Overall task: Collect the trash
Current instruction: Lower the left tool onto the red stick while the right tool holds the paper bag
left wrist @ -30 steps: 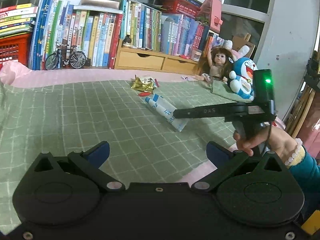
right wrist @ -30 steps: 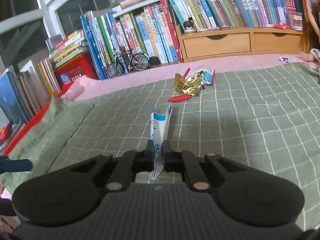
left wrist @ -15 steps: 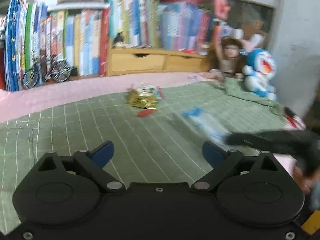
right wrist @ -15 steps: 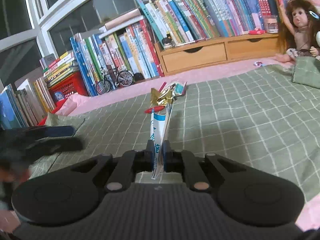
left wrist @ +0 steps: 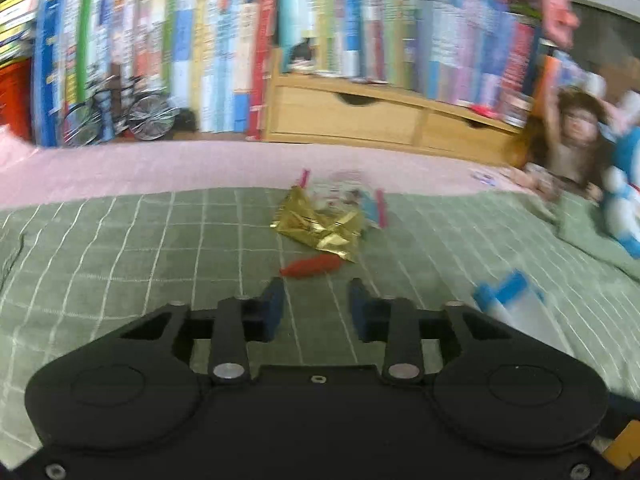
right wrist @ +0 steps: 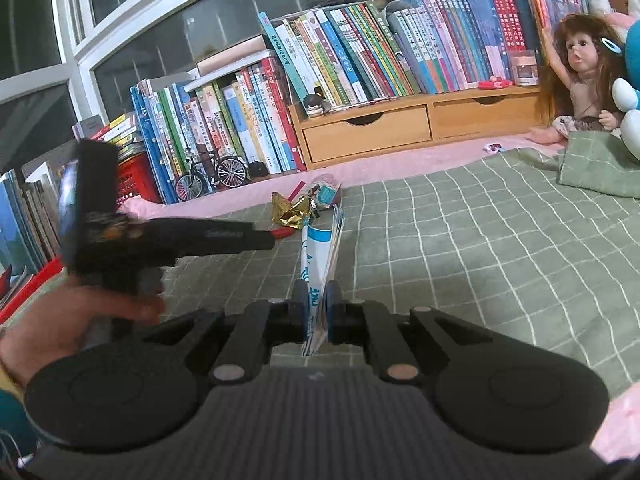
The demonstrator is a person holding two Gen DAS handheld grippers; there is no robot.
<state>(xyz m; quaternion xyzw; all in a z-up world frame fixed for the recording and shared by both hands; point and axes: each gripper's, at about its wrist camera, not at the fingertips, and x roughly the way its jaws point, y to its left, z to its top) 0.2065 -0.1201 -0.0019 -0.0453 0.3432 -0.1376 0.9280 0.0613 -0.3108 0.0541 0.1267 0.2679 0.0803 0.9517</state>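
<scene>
On the green checked blanket (left wrist: 120, 248) lie a small red wrapper (left wrist: 310, 267), a crumpled gold wrapper (left wrist: 320, 228) and a white and pink packet (left wrist: 348, 196) behind it. My left gripper (left wrist: 316, 304) hovers just short of the red wrapper, open with a narrow gap and nothing between its blue pads. In the right wrist view it reaches in from the left (right wrist: 256, 238), held by a hand (right wrist: 80, 320), its tip at the red wrapper (right wrist: 282, 233). My right gripper (right wrist: 318, 300) is shut on a flat blue and white wrapper (right wrist: 320, 256), which also shows in the left wrist view (left wrist: 516, 304).
Rows of books (right wrist: 360, 52), a wooden drawer unit (right wrist: 400, 128) and a model bicycle (right wrist: 212, 176) line the back. A doll (right wrist: 580, 80) and a blue plush toy (right wrist: 628, 92) sit at the right on a folded green cloth (right wrist: 592, 168). A pink sheet (left wrist: 160, 168) edges the blanket.
My left gripper has swung left and forward up to the red wrapper, and its jaws have narrowed. My right gripper has drawn back and risen, still holding the blue and white wrapper.
</scene>
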